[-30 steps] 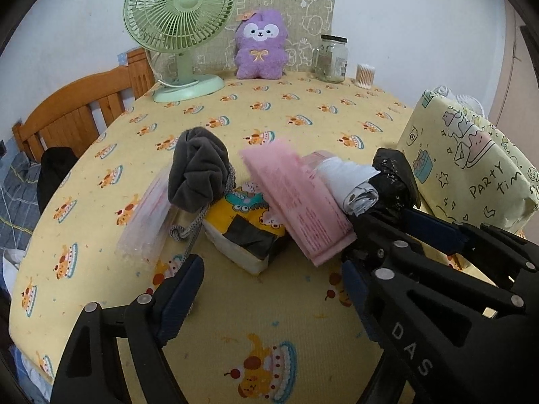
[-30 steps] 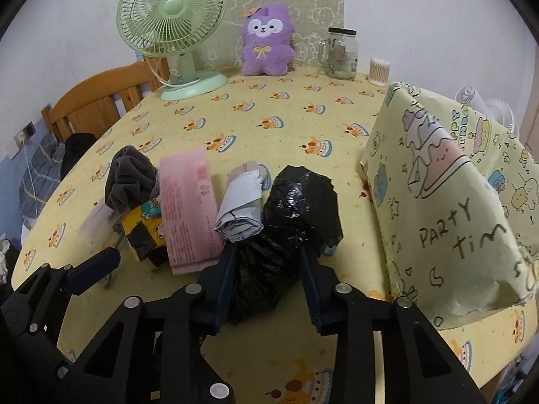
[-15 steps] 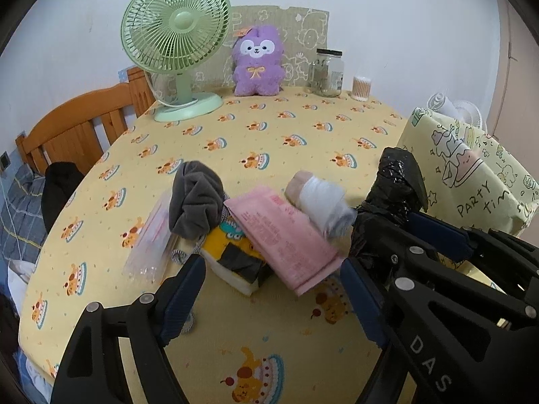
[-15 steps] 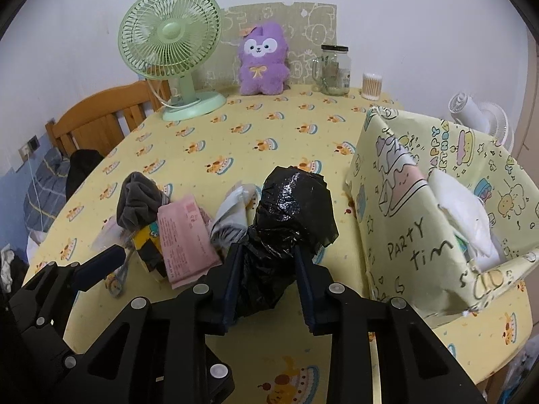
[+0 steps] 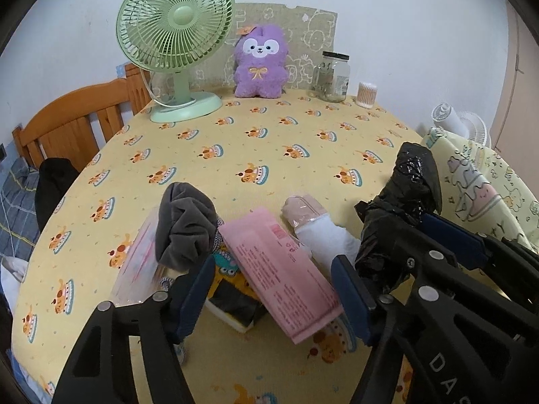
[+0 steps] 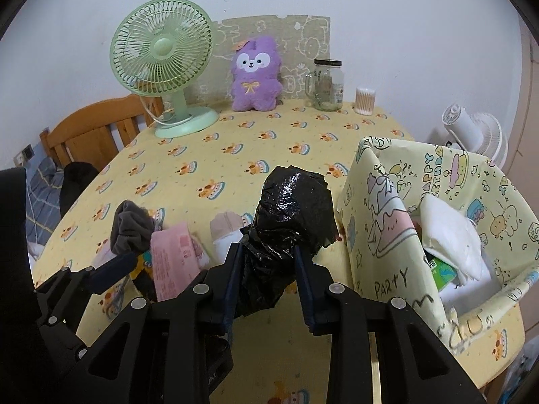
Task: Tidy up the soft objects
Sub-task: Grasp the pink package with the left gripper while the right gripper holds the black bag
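My right gripper (image 6: pixel 269 286) is shut on a crumpled black plastic bag (image 6: pixel 293 208), held above the table just left of the open party-print paper bag (image 6: pixel 380 235). A white soft pack (image 6: pixel 451 235) lies inside that bag. My left gripper (image 5: pixel 269 298) hangs low over the pile with its jaws closing. A pink packet (image 5: pixel 279 269) and a yellow cartoon packet (image 5: pixel 232 282) lie between its jaws, and the pads are not pressing on them. A grey cloth bundle (image 5: pixel 185 225), a beige-and-white roll (image 5: pixel 320 235) and a clear plastic pack (image 5: pixel 138 262) lie in the same pile.
At the back of the yellow tablecloth (image 5: pixel 269 141) stand a green fan (image 5: pixel 175 33), a purple plush (image 5: pixel 259 64), a glass jar (image 5: pixel 331 75) and a cotton-swab tub (image 5: pixel 366 94). A wooden chair (image 5: pixel 67 128) is on the left. A white fan (image 6: pixel 471 131) stands beyond the right table edge.
The right gripper has lifted the black bag off the table, clear of the pile. The left gripper's jaws have narrowed around the pink packet, which now lies flatter.
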